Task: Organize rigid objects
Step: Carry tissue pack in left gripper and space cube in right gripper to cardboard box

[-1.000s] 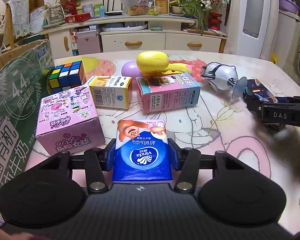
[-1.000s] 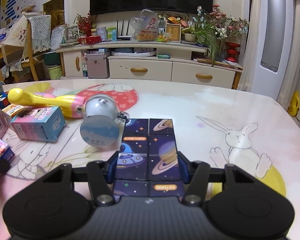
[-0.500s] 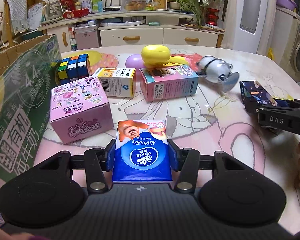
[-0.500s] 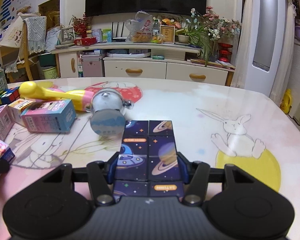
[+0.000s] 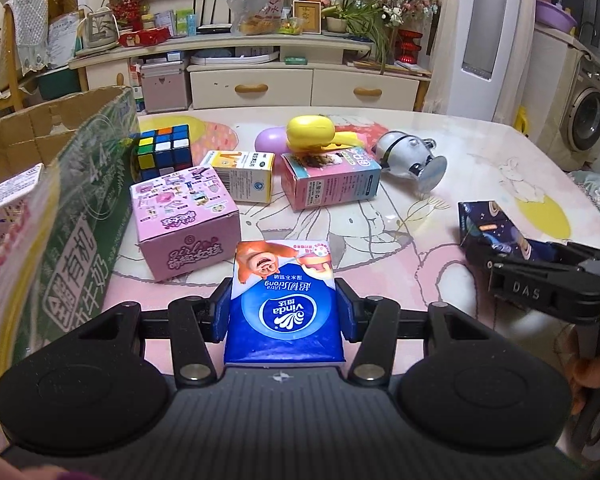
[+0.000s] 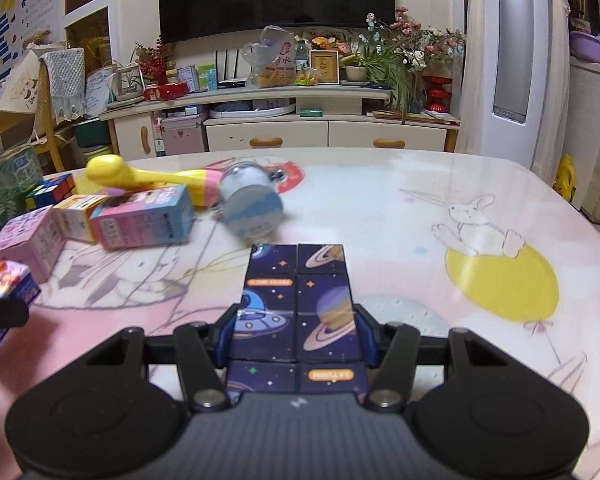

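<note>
Gripping, left: left gripper clamped on both sides of the blue tissue pack, held clear of the table near its front-left part.
Gripping, right: right gripper pinching the space-print cube by its two sides, over the front middle of the table.
Changed, left view: raised and drawn toward the left edge over the last second; green cardboard carton now looming large, its open top and a white-and-red packet inside coming into sight.
Changed, right view: little beyond a slight rise and tilt; grip on the cube unchanged.
Meaning for the task: probably a carry of the tissue pack toward the carton, release not yet made; space-print cube likely next in line.
Count, held: one tissue pack, one space-print cube.
Count, small boxes: three in a loose row left of centre: pink box, yellow-and-white box, pink-and-blue box.
Count, colour cube: one, just beside the carton, toward the far-left corner.
Count, toys: one yellow toy and one purple round thing behind the boxes; one silver-white toy lying on its side near the middle.
Count, carton: one, at the left edge.
</note>
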The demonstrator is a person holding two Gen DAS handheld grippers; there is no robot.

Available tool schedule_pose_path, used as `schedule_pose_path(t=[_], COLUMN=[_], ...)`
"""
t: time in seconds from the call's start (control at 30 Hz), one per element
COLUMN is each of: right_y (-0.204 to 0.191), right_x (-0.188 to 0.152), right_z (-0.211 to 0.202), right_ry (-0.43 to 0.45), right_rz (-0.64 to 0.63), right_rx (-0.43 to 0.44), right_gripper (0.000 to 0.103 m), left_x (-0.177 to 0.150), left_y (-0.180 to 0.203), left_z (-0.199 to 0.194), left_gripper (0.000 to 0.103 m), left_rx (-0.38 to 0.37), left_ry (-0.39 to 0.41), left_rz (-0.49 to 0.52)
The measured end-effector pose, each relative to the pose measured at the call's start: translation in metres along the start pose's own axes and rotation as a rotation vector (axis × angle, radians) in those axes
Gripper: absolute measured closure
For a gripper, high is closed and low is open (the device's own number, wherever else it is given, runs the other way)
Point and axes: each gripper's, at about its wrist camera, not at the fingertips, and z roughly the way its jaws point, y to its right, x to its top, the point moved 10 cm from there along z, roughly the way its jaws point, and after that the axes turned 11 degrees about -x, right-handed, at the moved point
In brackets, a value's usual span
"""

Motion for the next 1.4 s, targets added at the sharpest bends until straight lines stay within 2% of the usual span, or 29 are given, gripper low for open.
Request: schedule_pose_path(t=[0.27,0.47,0.83,1.1,1.4], right_y=[-0.014,-0.025,-0.057,-0.107,-0.193], right_x=[-0.002,-0.001,0.024,0.053,0.095], right_z=[-0.02,-0.038,-0.071,-0.1,-0.125], right_ry=[0.012,0.021,0.07,0.133,0.181], right_rz=[-0.014,-0.026,-0.028,-0.041,-0.05], right_rx=[0.005,0.019,0.081,0.179,0.344], right_gripper=[0.047,0.047,0.047,0.047,0.047], left_x=[0.005,0.017,0.043,0.06,0.065], left_y=[-0.005,-0.007,-0.027,-0.062,-0.118], left_z=[-0.015,-0.033,-0.073,-0.101,-0.12], left_gripper=[0.04,0.04,0.04,0.04,0.04], left_rx=[-0.029,-0.056,-0.07,-0.039,0.07], left_ry=[0.023,0.076,0.192,0.272,0.303], left_rz=[0.01,0.01,-0.039,-0.115,-0.191])
